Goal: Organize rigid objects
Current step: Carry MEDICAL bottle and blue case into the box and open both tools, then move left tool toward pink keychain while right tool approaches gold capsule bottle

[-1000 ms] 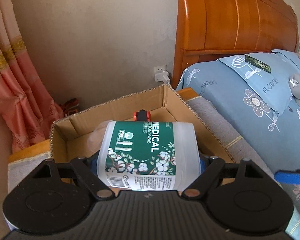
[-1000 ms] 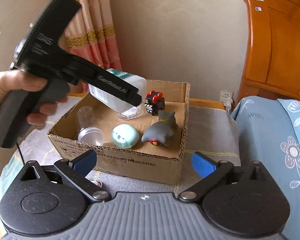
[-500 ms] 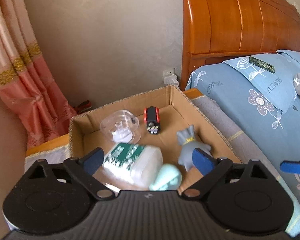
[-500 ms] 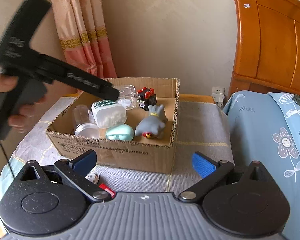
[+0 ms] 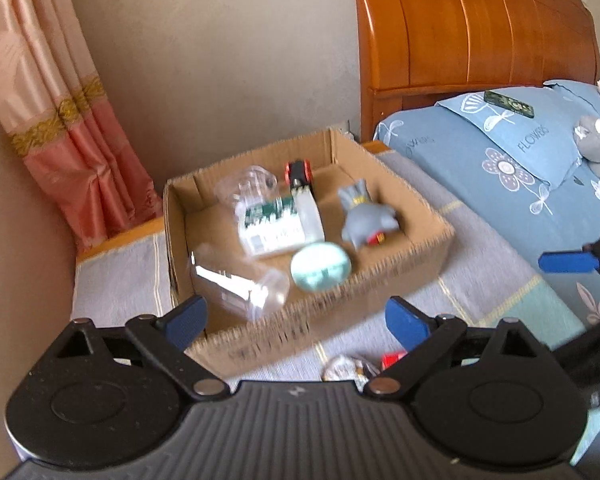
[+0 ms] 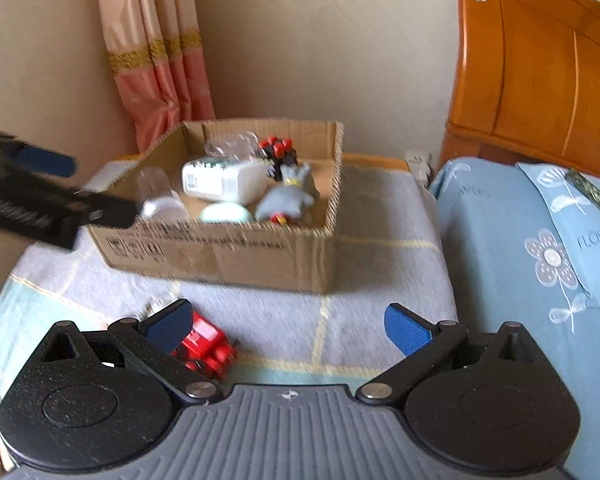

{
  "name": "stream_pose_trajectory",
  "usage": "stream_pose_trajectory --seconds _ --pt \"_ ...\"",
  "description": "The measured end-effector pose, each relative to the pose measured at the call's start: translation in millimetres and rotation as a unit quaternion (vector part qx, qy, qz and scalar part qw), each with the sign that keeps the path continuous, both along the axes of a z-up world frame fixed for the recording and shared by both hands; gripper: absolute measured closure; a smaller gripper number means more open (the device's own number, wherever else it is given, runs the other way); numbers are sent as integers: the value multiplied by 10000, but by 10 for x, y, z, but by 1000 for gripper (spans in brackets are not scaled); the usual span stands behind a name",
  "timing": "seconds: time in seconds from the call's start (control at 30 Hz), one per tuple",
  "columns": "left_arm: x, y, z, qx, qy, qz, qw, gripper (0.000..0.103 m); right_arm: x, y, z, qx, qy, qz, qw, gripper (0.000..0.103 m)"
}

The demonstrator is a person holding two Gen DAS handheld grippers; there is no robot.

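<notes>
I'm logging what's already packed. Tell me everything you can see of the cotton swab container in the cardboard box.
The cotton swab container is a whitish, translucent plastic tub with a green floral label and a barcode panel. It lies on its side near the middle of the cardboard box, beside a clear lid and a mint round case. No hand-held gripper touches it.

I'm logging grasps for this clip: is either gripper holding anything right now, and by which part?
Nothing is held. The left gripper and the right gripper both stand open with empty jaws; the cotton swab box lies in the cardboard box.

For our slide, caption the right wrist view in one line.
Open right gripper hovers beside a red toy car, facing a cardboard box of sorted objects.
</notes>
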State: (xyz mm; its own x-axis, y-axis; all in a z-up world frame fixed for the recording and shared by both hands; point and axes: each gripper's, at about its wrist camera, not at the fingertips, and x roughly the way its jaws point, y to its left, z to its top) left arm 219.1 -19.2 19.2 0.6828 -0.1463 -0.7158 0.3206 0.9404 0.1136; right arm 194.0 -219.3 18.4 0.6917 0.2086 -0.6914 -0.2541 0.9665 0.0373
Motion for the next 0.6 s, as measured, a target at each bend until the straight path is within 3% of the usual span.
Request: stream_pose_trajectory --seconds 0.6 --pt "-642 446 -598 -397 277 894 9948 8 -131 26 -111 221 238 232 9992 0"
